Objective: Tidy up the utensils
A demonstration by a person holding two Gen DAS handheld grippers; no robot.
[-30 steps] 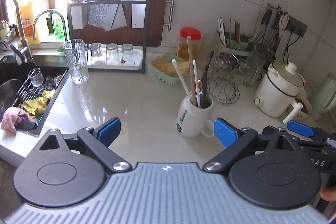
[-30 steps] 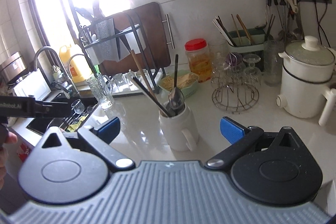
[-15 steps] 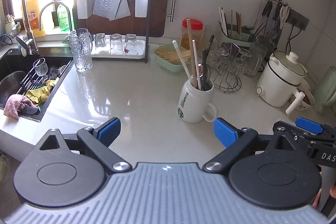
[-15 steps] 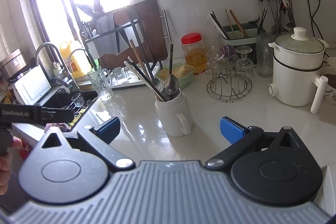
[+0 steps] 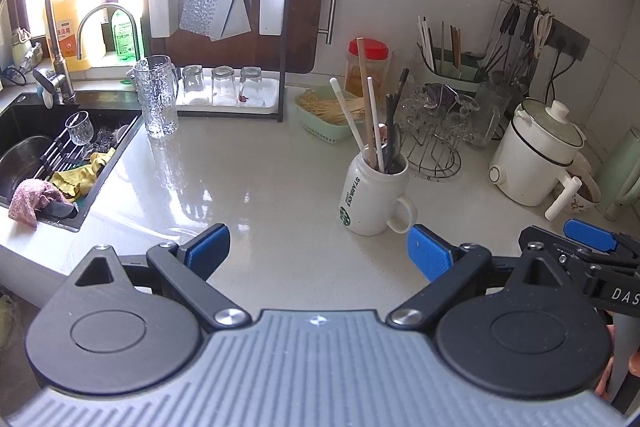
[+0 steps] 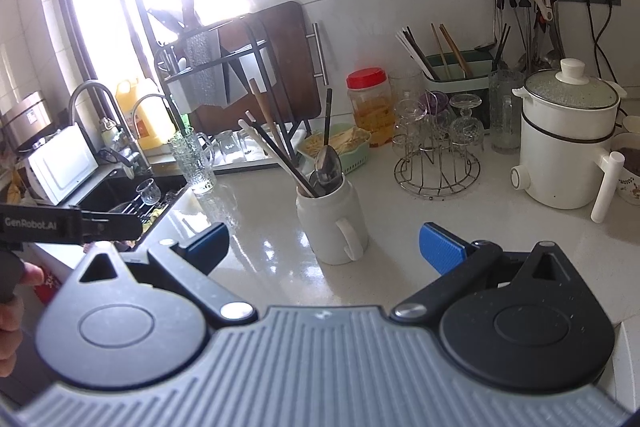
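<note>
Both tongs, left [image 5: 318, 247] and right [image 6: 322, 243], hang released before the mug [image 5: 374, 197] at frame centre; next, probably grip one chopstick [image 5: 376, 125].

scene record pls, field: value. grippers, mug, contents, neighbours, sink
left gripper: open, empty, above the counter short of the mug
right gripper: open, empty
mug: white, upright on the counter, handle toward the cameras
mug contents: chopsticks and a spoon, standing loosely
behind mug: green basket, red-lidded jar, wire glass rack
right of mug: white cooker
sink: glass, cloths inside
</note>
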